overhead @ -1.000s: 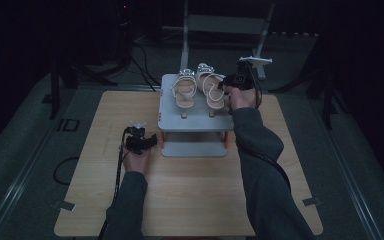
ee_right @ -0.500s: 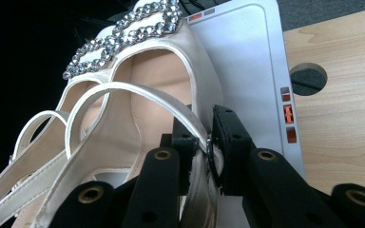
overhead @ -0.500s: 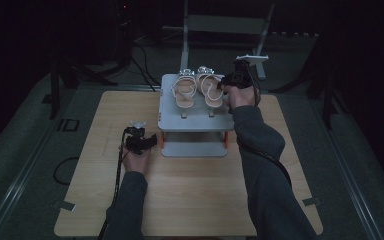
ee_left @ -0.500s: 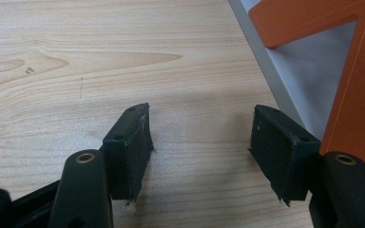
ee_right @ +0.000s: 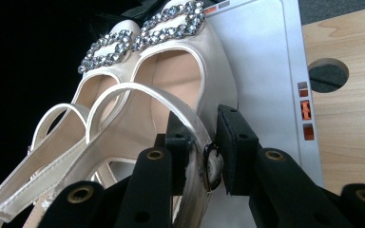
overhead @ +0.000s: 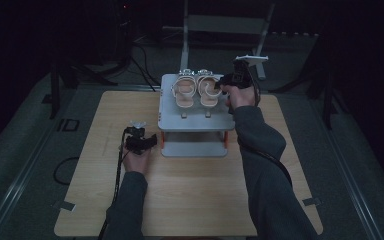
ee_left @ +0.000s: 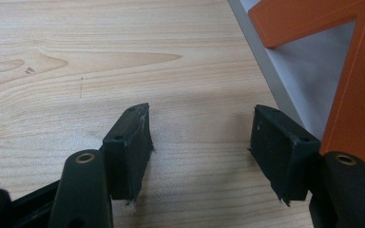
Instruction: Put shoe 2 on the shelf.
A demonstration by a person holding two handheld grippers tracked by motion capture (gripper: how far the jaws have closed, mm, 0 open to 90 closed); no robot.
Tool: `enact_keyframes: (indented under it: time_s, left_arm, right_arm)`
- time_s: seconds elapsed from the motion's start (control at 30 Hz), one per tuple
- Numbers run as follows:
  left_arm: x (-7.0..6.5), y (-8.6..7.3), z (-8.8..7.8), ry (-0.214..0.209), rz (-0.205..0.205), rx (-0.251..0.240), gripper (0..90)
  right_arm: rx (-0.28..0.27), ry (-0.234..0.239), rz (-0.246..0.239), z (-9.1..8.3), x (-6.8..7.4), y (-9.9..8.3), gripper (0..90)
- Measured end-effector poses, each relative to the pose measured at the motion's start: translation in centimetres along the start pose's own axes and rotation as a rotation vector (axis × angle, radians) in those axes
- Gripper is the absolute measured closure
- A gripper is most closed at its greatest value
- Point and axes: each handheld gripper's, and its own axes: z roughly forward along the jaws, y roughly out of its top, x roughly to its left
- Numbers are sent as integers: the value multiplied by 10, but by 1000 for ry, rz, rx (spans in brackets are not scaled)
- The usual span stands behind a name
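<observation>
A pair of cream heeled sandals [overhead: 195, 92] with rhinestone buckles [ee_right: 171, 23] stands side by side on the top shelf of a grey two-tier rack [overhead: 195, 122]. My right gripper [overhead: 223, 86] reaches in from the rack's right edge. Its jaws [ee_right: 203, 122] straddle the ankle strap [ee_right: 195, 142] and small metal buckle of the right sandal; they have just been opening and the pads now sit loosely beside the strap. My left gripper [overhead: 150, 141] rests low over the wooden table, left of the rack, open [ee_left: 199, 137] with nothing between its fingers.
The rack's orange leg [ee_left: 356, 95] and grey lower shelf [ee_left: 304, 71] stand right beside the left gripper's right jaw. A wooden tabletop [overhead: 190, 200] stretches in front of the rack. A round hole [ee_right: 328, 73] sits in the table by the rack's far corner.
The right gripper's jaws have parted slightly around the sandal strap. Both hands stay where they were.
</observation>
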Motion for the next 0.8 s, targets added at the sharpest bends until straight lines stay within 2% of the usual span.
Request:
enact_keyframes:
  time_s: [0.13,0.27,0.33,0.47,0.6,0.7,0.8]
  left_arm:
    - [0,0,0,0,0,0,393]
    - [0,0,0,0,0,0,393]
    - [0,0,0,1,0,0,394]
    - [0,0,0,1,0,0,393]
    - [0,0,0,1,0,0,394]
    - [0,0,0,0,0,0,394]
    - [0,0,0,0,0,0,393]
  right_arm:
    - [4,-6,-6,2,-2,-1,750]
    - [5,16,-19,2,-6,0,735]
    - [4,22,-35,2,-6,0,738]
    - [-1,-5,-95,1,-1,-1,783]
    - [0,-2,-126,1,-2,-1,810]
    - [-3,4,-152,1,-4,-1,811]
    - [-3,5,-154,1,-6,0,773]
